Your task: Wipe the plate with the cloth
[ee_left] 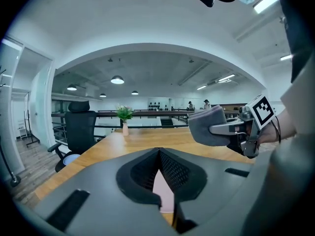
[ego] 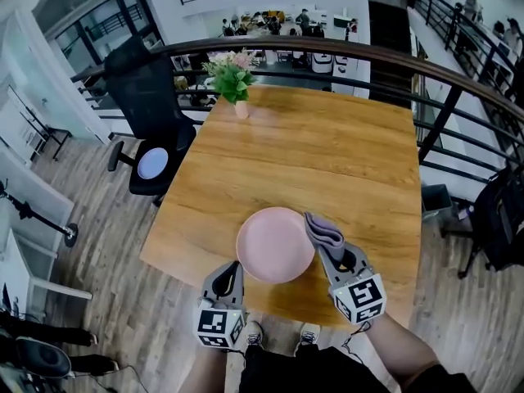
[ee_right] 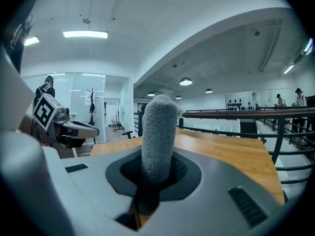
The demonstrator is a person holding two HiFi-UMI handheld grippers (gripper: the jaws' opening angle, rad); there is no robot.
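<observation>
Plate (ego: 275, 244): pink, face up, at the near edge of the worktop (ego: 327, 154). Cannot tell whether it rests there or is lifted.
Left gripper (ego: 235, 270): jaws clenched on the plate's near-left rim; pink shows between them in the left gripper view.
Right gripper (ego: 332, 252): jaws grasping the folded grey cloth (ego: 323, 229), which sits at the plate's right rim, touching or just beside it.
Progress (judgement): both grips made; the plate face looks unwiped and the wipe is left to do.
Surroundings: flower vase (ego: 232, 79) at the far edge, office chair (ego: 147, 113) far left, railing (ego: 458, 80) behind. Nothing obstructs the stroke.
</observation>
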